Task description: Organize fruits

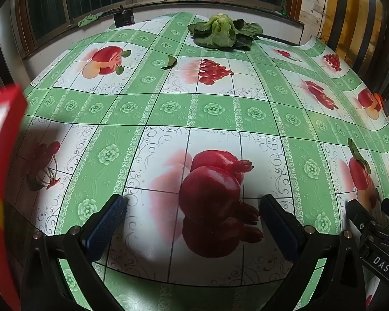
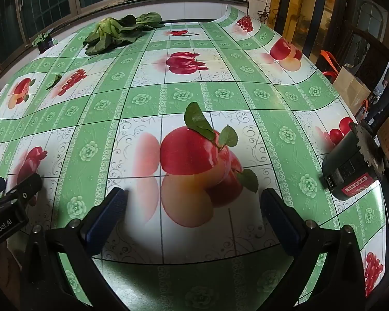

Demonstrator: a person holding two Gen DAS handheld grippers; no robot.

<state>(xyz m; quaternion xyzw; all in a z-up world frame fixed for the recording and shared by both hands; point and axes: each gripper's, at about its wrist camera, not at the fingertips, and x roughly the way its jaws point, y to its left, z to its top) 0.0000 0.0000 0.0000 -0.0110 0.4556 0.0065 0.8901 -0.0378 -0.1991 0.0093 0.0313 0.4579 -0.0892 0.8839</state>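
Holding left claw [image 1: 192, 213] and right claw [image 2: 193, 208] spread wide, both empty, tilting down over desk [image 1: 168, 108] to scan. Seeing no real fruit, only printed ones on cloth. Greens [image 1: 224, 32] lying far, untouched. Red box [image 1: 2, 155] sitting near left, probably for sorting.

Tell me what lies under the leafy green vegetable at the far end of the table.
The leafy green vegetable lies directly on the green fruit-print tablecloth, near the far edge. The cloth's pattern runs under its leaves; anything beneath them is covered and cannot be seen.
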